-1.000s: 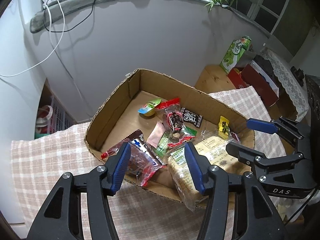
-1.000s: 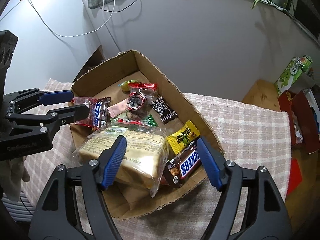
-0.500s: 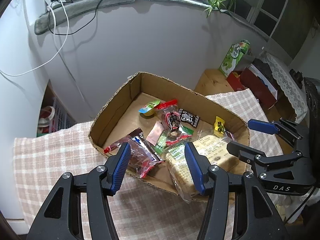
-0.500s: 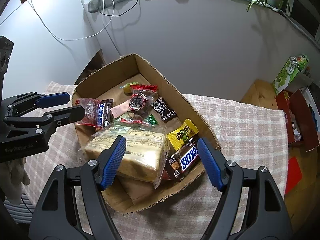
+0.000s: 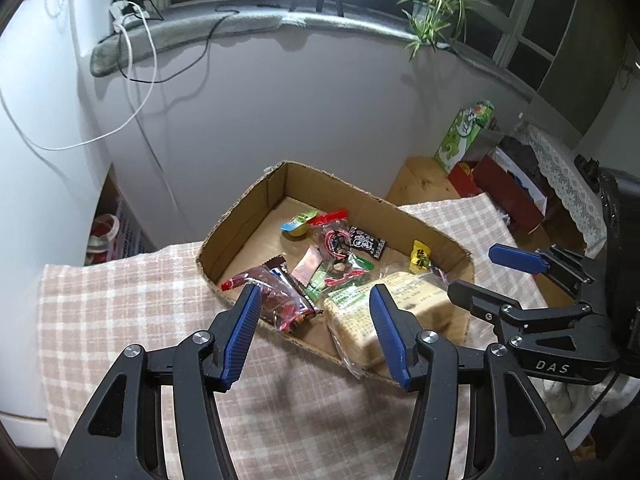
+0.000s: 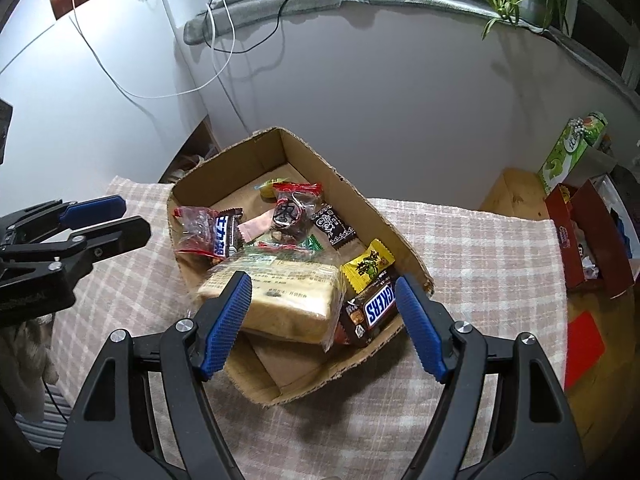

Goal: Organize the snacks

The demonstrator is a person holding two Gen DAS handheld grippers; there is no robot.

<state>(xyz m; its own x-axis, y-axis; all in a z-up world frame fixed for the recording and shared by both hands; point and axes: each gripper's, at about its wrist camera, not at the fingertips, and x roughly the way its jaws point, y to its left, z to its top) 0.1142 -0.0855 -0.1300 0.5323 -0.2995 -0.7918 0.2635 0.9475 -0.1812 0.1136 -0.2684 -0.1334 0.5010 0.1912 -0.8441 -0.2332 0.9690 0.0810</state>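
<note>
Right wrist view: both claws apart, empty, above the snack box.

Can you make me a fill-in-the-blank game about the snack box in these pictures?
1. The snacks lie inside a ____ box.
2. The box stands on a checked ____.
3. The Snickers bar lies right beside the small ____ packet.
4. Both the left gripper and the right gripper are ____, holding nothing.

Missing words: cardboard; cloth; yellow; open
</note>
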